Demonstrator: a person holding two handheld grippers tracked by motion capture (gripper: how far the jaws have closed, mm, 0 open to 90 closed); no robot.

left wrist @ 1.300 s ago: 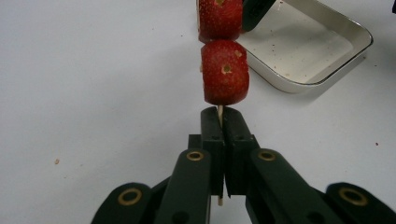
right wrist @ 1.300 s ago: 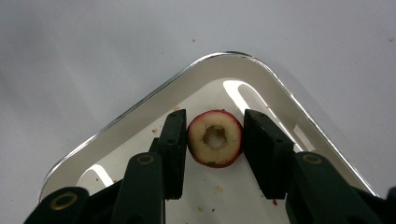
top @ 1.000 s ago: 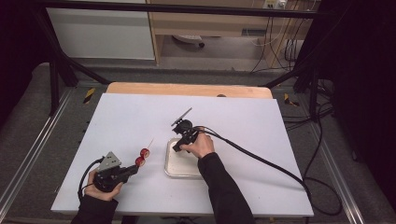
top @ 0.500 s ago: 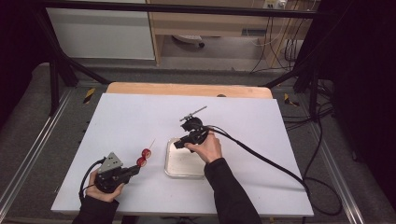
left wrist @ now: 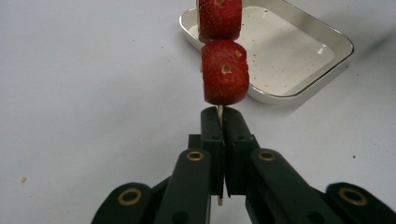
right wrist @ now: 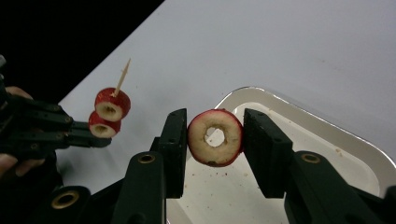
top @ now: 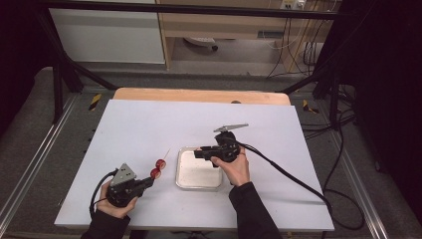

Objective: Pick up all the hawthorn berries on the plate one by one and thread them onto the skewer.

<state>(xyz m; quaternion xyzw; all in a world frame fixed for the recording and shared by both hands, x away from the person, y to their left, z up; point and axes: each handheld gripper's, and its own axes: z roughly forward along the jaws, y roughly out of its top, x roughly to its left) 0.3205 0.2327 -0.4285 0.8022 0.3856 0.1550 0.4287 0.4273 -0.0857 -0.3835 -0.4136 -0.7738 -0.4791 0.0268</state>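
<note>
My left gripper sits near the front left of the white table, jaws pinched tight on a thin wooden skewer; in the left gripper view the stick runs between the pads and out the back. Two red fruit slices are threaded on the skewer just past my jaws, one behind the other, the bare tip poking out beyond them. Right of that, the shallow white tray lies flat on the table, just beside the skewered slices but not touching. Inside it I see no whole pieces, just small red specks and crumbs on the floor. My right gripper hovers over the tray's far rim, jaws part-closed and clamped on a ring-shaped fruit slice, red skin, pale flesh, hole through the middle, held off the tray. It faces toward the left gripper's skewer, well apart from it.
</note>
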